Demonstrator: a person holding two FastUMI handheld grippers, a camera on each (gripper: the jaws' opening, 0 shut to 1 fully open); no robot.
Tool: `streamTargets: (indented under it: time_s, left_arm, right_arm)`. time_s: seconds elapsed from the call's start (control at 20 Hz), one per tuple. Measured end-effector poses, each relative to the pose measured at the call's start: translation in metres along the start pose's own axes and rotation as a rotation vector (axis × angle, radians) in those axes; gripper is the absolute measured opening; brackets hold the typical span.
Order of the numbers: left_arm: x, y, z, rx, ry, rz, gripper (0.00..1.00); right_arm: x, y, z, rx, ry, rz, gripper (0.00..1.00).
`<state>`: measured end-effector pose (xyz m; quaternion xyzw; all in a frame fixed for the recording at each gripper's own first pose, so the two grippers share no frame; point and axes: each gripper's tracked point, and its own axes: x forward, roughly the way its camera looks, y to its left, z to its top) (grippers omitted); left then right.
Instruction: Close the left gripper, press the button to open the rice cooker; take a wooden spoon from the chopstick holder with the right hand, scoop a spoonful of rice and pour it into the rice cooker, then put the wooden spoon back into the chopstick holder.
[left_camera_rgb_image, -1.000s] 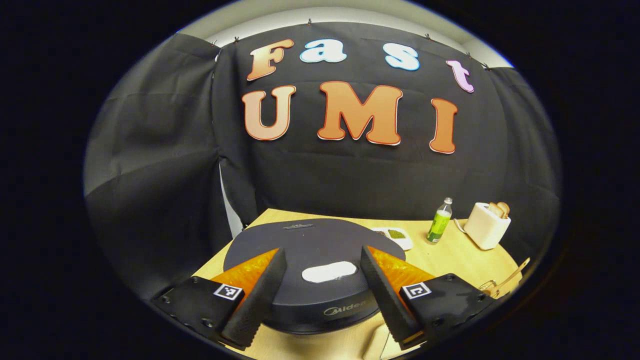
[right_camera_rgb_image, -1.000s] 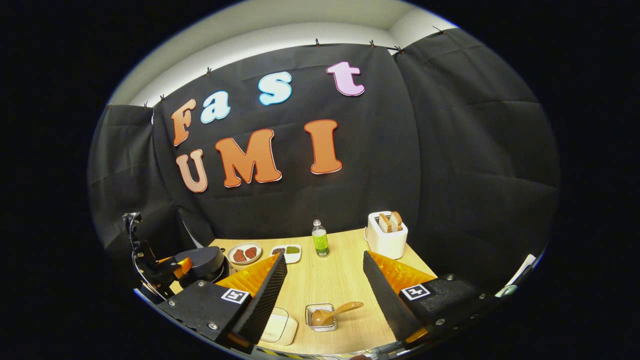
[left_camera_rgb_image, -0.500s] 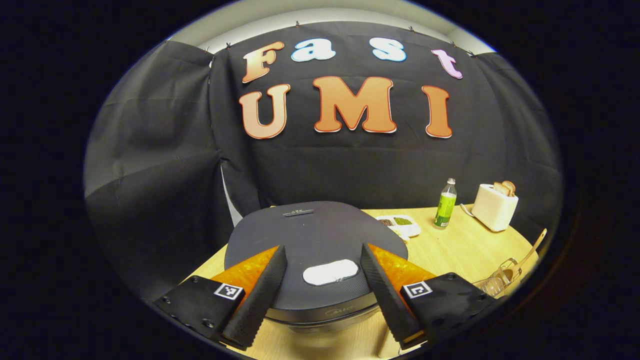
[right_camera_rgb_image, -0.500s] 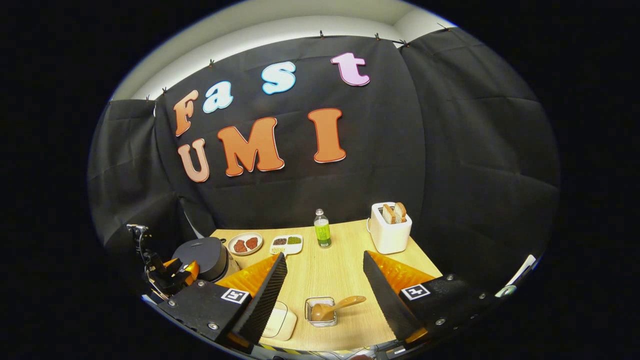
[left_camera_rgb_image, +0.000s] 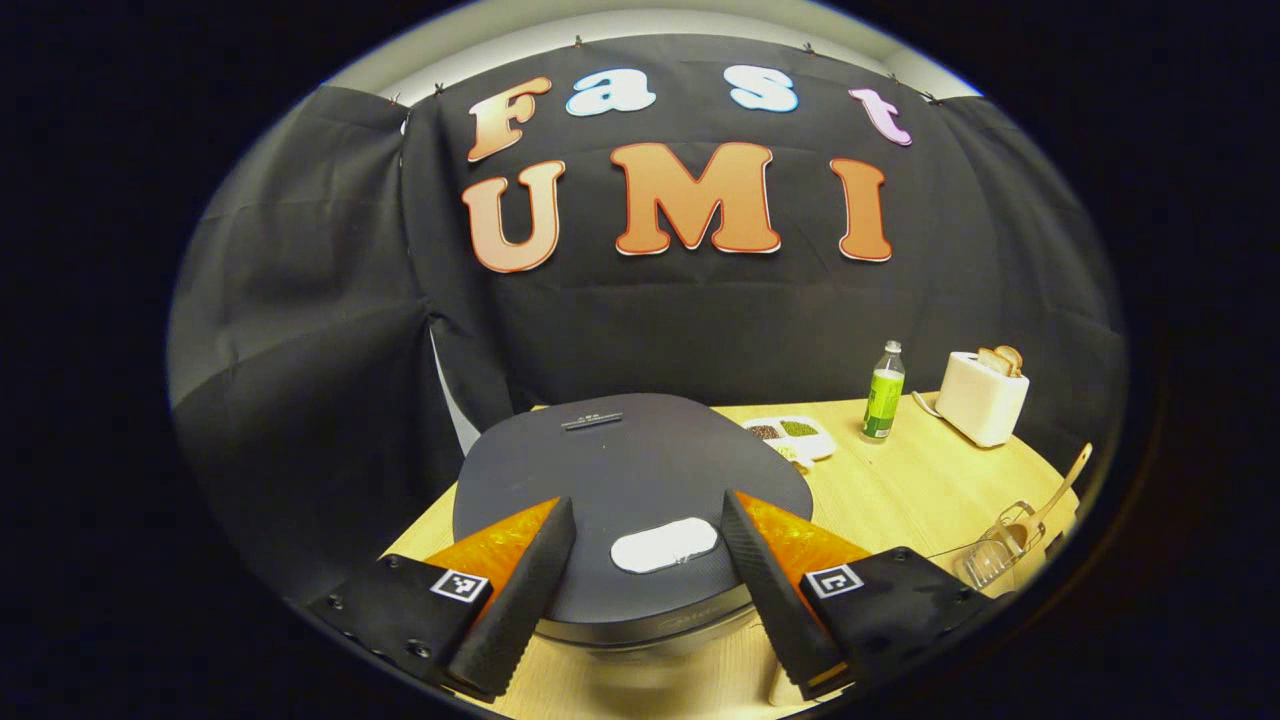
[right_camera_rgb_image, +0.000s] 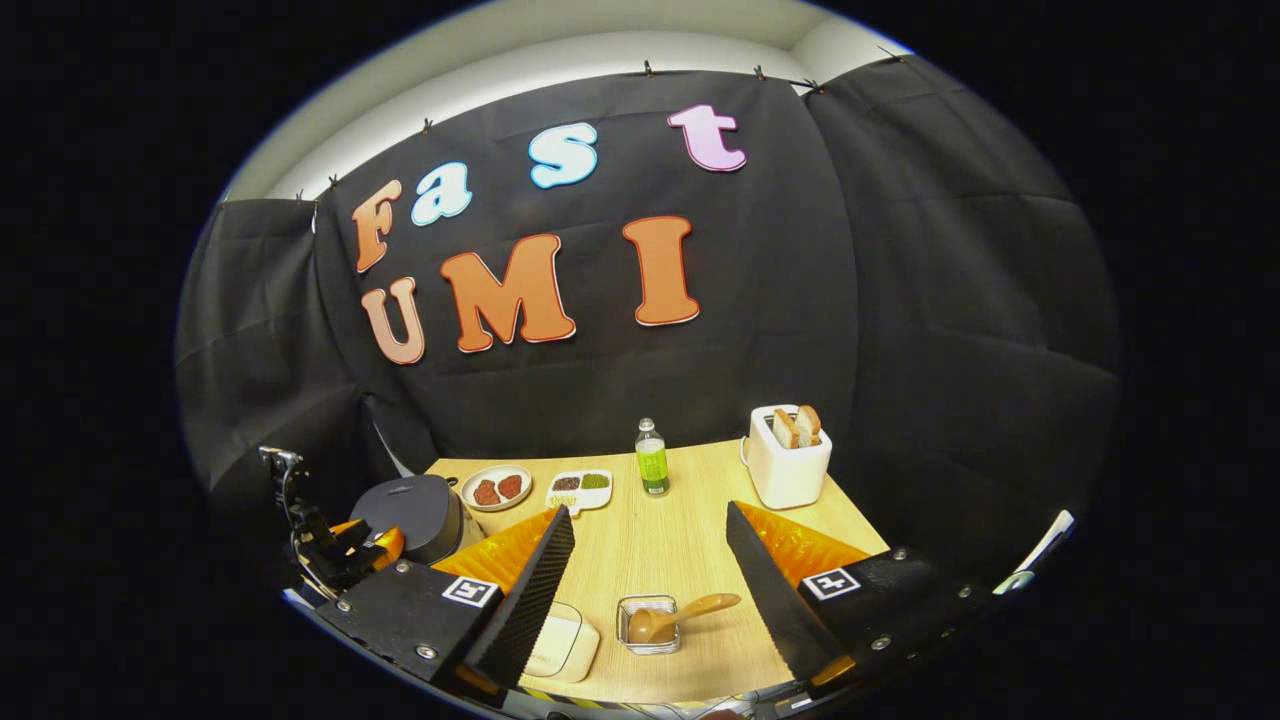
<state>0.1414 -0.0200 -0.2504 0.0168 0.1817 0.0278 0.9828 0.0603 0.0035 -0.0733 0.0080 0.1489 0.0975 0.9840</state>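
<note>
Left tool (left_camera_rgb_image: 648, 590) is hovering released over the shut rice cooker (left_camera_rgb_image: 630, 470), its white button (left_camera_rgb_image: 664, 545) between the fingers. Right tool (right_camera_rgb_image: 650, 590) is hanging released above the counter (right_camera_rgb_image: 680, 530); wooden spoon (right_camera_rgb_image: 680, 615) is sitting in the chopstick holder (right_camera_rgb_image: 648, 625).

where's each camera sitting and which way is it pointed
Left gripper view: rides the left gripper, low over the closed rice cooker, facing the booth wall; its own two jaws stand apart either side of the white button.
Right gripper view: rides the right gripper, higher and farther back over the table; its open jaws frame the wooden spoon in the chopstick holder; the left gripper appears far left.
Shared: rice cooker, green bottle, toaster, wooden spoon.
</note>
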Motion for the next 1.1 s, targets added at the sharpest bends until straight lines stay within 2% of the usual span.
streamTargets:
  time_s: [0.05, 0.1, 0.15, 0.25, 0.3, 0.35, 0.5, 0.75, 0.9, 1.1]
  left_arm:
    - [-0.005, 0.001, 0.005, -0.037, -0.001, -0.009, 0.94]
    - [-0.010, 0.003, 0.013, -0.068, -0.004, -0.012, 0.94]
    - [-0.015, 0.008, 0.024, -0.089, -0.012, -0.009, 0.99]
    - [-0.027, 0.018, 0.049, -0.108, -0.028, 0.003, 0.94]
    - [-0.035, 0.025, 0.064, -0.105, -0.038, 0.015, 0.98]
    - [-0.045, 0.033, 0.085, -0.101, -0.062, 0.027, 0.94]
    - [-0.084, 0.051, 0.160, -0.071, -0.170, 0.048, 1.00]
    - [-0.165, 0.061, 0.253, -0.008, -0.334, 0.076, 1.00]
    - [-0.197, 0.063, 0.272, -0.020, -0.382, 0.085, 1.00]
    - [-0.208, 0.056, 0.259, -0.034, -0.375, 0.077, 1.00]
  right_arm:
    - [-0.001, -0.002, 0.001, -0.001, -0.006, -0.004, 0.95]
    - [-0.001, -0.005, 0.004, 0.000, -0.013, -0.008, 0.95]
    - [-0.002, -0.007, 0.006, 0.001, -0.019, -0.011, 0.95]
    - [-0.002, -0.011, 0.012, 0.004, -0.035, -0.017, 0.95]
    - [-0.001, -0.011, 0.016, 0.005, -0.045, -0.019, 0.95]
    - [-0.001, -0.012, 0.019, 0.004, -0.053, -0.019, 0.95]
    - [0.000, -0.015, 0.026, -0.006, -0.075, -0.021, 0.95]
    - [-0.002, -0.020, 0.044, -0.025, -0.116, -0.025, 0.95]
    - [-0.011, -0.021, 0.055, -0.036, -0.148, -0.027, 0.95]
    - [-0.018, -0.019, 0.058, -0.038, -0.167, -0.014, 0.95]
